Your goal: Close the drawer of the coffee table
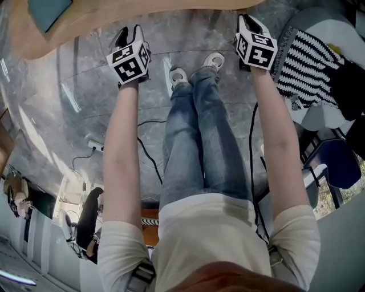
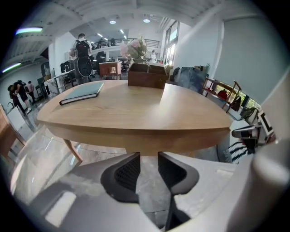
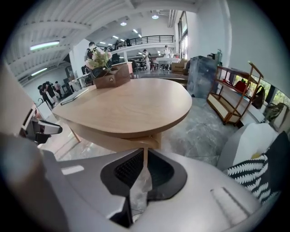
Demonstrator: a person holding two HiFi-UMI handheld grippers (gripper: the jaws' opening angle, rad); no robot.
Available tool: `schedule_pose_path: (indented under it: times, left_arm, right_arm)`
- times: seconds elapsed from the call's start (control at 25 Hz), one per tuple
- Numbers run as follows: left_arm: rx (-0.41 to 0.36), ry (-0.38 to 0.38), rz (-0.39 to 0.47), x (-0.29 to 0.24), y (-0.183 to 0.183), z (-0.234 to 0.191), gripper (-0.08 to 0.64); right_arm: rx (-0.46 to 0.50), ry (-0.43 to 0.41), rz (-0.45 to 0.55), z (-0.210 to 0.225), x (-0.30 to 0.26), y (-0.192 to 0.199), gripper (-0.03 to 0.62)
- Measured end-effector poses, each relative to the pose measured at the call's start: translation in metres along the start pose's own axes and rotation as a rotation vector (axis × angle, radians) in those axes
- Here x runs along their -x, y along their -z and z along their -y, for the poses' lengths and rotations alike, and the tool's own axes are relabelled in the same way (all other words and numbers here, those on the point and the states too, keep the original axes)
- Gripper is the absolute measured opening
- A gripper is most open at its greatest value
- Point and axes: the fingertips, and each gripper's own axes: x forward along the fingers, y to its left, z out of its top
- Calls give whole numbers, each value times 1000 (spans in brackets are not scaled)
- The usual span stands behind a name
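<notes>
Though the coffee table is cut off, left tongs gape empty, right tongs shut

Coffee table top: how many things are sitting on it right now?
2. A teal notebook lies near the left edge in the left gripper view; a wooden box of flowers stands at the far edge, to its right. Something small behind the box could be hidden.

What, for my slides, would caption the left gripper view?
Left gripper, jaws apart and empty, facing a wooden coffee table bearing a book.
</notes>
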Motion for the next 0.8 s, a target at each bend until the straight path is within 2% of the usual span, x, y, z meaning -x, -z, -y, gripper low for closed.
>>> schedule_pose_path:
  times: [0.08, 0.12, 0.36, 0.56, 0.8]
  left_arm:
    - [29, 13, 20, 8, -1, 5, 97]
    - [48, 21, 28, 12, -1, 7, 95]
    - [125, 59, 84, 39, -14, 22, 2]
    - [186, 87, 131, 71, -31, 33, 2]
    - [252, 93, 131, 128, -30, 46, 2]
  right_arm:
    - [-8, -8, 26, -7, 9, -2, 11]
    - [-10, -12, 37, -11, 13, -3, 6]
    - [-40, -37, 83, -34, 42, -7, 3]
    - [-70, -45, 123, -49, 75, -18, 3]
    - [-42, -80, 137, -72, 137, -21, 2]
